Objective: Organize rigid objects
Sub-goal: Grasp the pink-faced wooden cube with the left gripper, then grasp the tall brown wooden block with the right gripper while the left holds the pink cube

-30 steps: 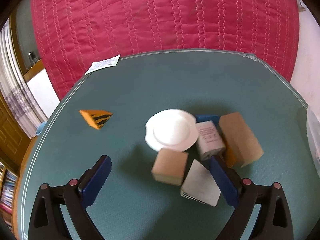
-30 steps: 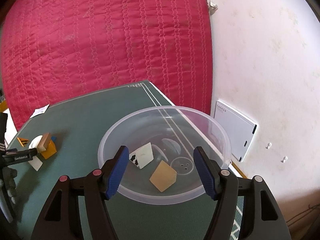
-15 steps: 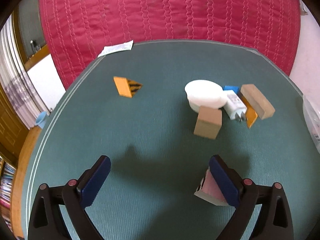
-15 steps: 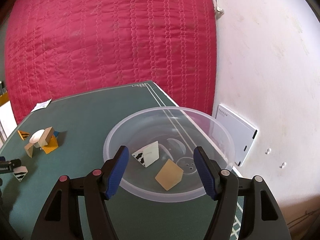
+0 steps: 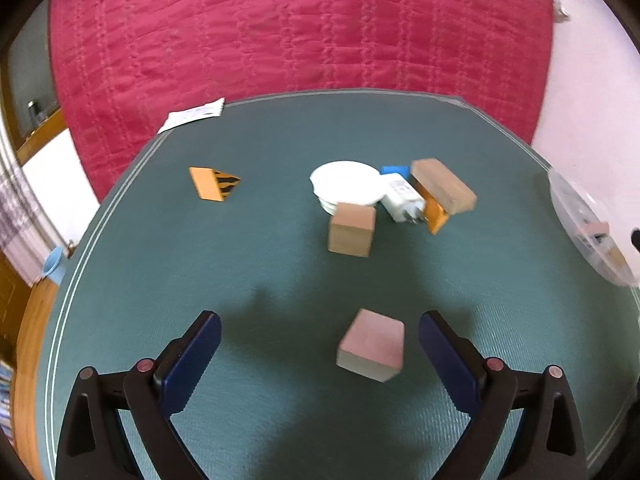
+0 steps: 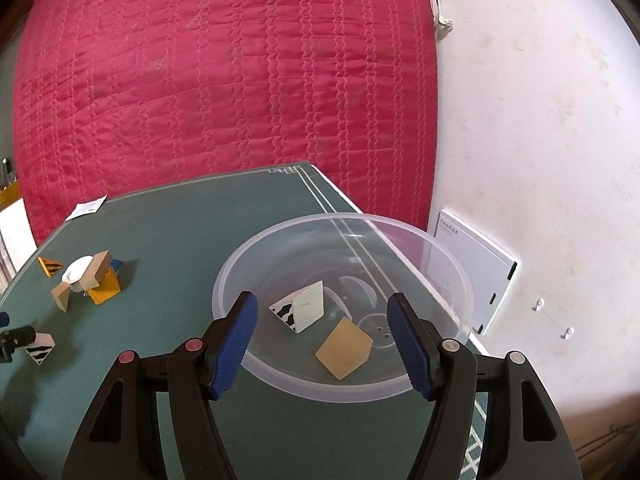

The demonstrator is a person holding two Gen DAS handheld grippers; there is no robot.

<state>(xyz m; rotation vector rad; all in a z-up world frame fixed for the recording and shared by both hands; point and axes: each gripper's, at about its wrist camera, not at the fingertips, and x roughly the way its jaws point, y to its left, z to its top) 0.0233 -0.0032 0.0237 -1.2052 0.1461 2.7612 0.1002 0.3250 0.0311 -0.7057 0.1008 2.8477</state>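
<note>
Blue-padded, the left gripper (image 5: 319, 356) stands wide open around a pale wedge block (image 5: 372, 346) on the green table (image 5: 248, 264) without touching it, while the right gripper (image 6: 322, 334) hangs half-open, empty, at the clear bowl's (image 6: 448, 258) near rim by the table's right edge.

Green table mat (image 5: 248, 272) carries white dish (image 5: 346, 184), wooden cube (image 5: 351, 229), orange wedge (image 5: 214, 183), clear bowl (image 6: 248, 276), paper slip (image 5: 192, 114).
</note>
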